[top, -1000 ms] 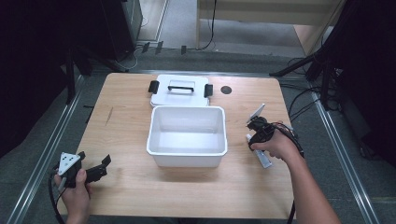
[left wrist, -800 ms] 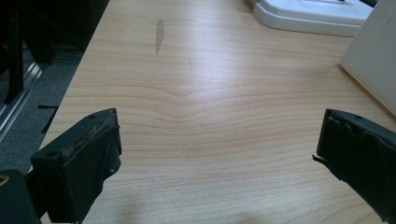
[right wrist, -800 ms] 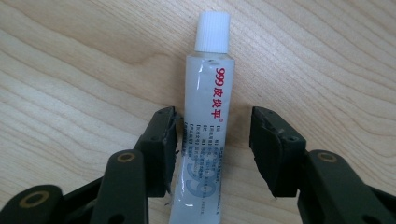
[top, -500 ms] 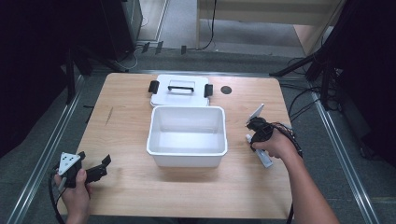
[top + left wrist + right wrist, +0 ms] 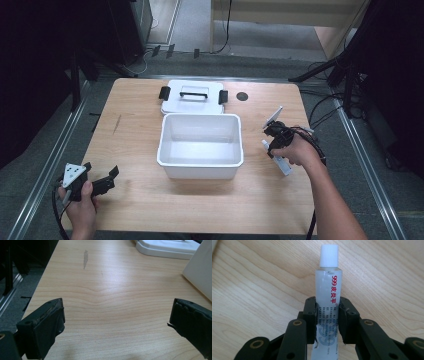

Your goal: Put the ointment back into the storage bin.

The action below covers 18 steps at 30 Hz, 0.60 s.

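Note:
A white tube point(image 5: 328, 287) with a ribbed white cap and red print sits between the jaws of my right gripper point(image 5: 328, 311), which is shut on its middle. In the high view this gripper point(image 5: 274, 139) is to the right of the white bin point(image 5: 165, 150), and the tube point(image 5: 284, 166) sticks out below the hand, close over the wooden table. My left gripper point(image 5: 104, 182) is at the table's front left corner, with its jaws wide open. Its black fingers point(image 5: 46, 326) frame bare wood, and nothing is between them.
The open white bin holds nothing. Its lid point(image 5: 192, 100), with black handle and clips, lies flat just behind it. A small dark round hole point(image 5: 242, 96) marks the table to the right of the lid. The bin's wall point(image 5: 200, 272) stands to the right of the left gripper.

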### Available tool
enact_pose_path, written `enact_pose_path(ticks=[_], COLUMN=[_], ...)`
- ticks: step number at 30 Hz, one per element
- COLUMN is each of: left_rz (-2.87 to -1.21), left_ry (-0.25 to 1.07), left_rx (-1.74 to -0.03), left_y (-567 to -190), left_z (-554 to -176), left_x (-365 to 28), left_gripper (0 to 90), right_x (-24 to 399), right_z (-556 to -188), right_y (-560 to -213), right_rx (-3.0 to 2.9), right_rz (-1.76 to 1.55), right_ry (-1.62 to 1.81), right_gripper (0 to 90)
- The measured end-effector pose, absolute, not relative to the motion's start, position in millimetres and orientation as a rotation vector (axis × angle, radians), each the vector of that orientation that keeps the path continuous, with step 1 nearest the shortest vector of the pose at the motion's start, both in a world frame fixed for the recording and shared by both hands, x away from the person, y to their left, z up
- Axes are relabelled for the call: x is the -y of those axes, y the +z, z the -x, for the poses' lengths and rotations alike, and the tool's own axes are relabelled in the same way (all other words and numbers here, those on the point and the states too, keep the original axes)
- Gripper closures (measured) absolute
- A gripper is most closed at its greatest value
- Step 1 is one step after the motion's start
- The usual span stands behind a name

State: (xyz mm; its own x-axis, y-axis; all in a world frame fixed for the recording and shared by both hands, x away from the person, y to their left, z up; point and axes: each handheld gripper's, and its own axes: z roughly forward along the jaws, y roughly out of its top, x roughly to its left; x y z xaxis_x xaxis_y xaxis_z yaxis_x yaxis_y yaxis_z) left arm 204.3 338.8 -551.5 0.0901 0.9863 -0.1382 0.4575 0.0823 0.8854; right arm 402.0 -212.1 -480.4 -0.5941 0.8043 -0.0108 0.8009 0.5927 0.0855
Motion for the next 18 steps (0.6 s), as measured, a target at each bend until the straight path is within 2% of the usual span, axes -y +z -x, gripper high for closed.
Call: enact_pose_path(ticks=[18], left_rz=[-1.505], left_ry=[0.773], left_rx=[-1.497], left_y=[-551], left_z=[-204], left_x=[-339], left_gripper=[0.2], right_x=[196], right_z=[-402], right_y=[-436], right_rx=[-2.78], right_rz=[-1.293], right_ry=[0.166], right_gripper=[71.6])
